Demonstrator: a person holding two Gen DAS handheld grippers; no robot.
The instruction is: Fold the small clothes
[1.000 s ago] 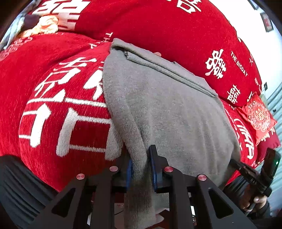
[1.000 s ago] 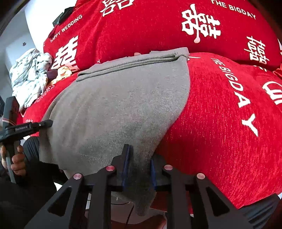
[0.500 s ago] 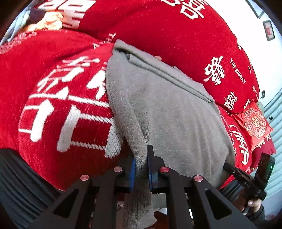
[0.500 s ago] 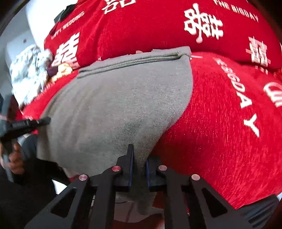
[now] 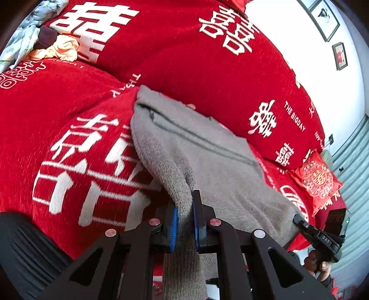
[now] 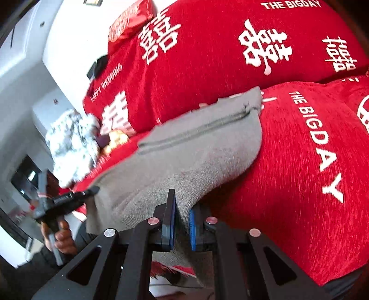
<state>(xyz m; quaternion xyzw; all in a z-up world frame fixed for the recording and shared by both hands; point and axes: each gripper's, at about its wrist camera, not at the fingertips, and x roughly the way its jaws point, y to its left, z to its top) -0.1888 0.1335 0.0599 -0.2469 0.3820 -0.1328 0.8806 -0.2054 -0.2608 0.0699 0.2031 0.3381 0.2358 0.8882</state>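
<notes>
A grey knit garment (image 5: pixel 207 157) lies spread over a red sofa seat, its seamed far hem against the backrest. My left gripper (image 5: pixel 184 221) is shut on the garment's near left corner, and the cloth hangs down between its blue pads. In the right wrist view the same grey garment (image 6: pixel 196 157) stretches away from me. My right gripper (image 6: pixel 181 221) is shut on its near right corner. Both near corners are raised off the seat edge. Each view shows the other gripper at its side, held in a hand.
The red sofa cover (image 5: pixel 69 138) with white lettering fills both views, seat and backrest cushions (image 6: pixel 230 46). A heap of other clothes (image 6: pixel 71 143) lies at the sofa's left end. A small red cushion (image 5: pixel 316 177) sits at the right end. Framed pictures (image 5: pixel 327 18) hang on the wall.
Both grippers closed onto the garment's near corners and rose, lifting the near edge off the seat. The views tilted upward, showing more backrest and wall.
</notes>
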